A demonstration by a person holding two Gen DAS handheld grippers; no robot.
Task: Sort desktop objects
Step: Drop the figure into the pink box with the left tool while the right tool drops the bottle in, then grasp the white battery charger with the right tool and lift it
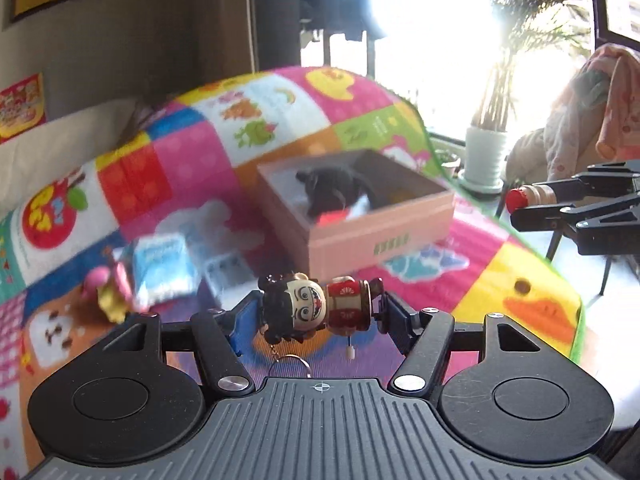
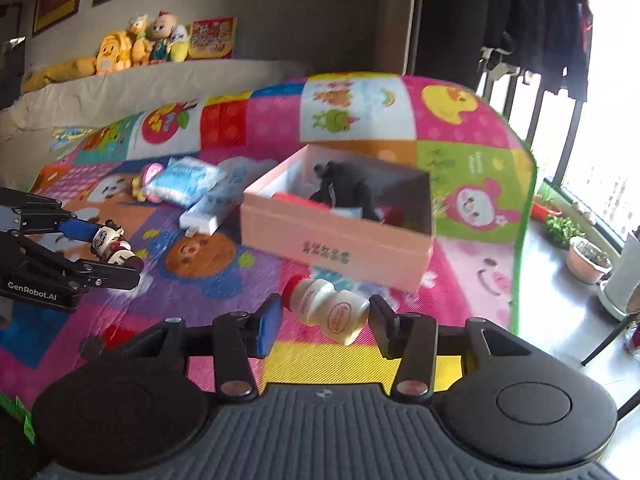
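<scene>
Left gripper (image 1: 320, 312) clamped on doll keychain (image 1: 316, 310), held sideways above patchwork mat (image 1: 180, 152). Right gripper (image 2: 326, 316) clamped end-to-end on small drink bottle (image 2: 326, 310), near pink box (image 2: 340, 240). Box holds black plush toy (image 2: 348, 188). Blue packet (image 2: 184, 180) lies far left.

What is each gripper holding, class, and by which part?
The left gripper clamps a small doll keychain end to end, head against one pad. The right gripper clamps a little drink bottle between cap and base.
</scene>
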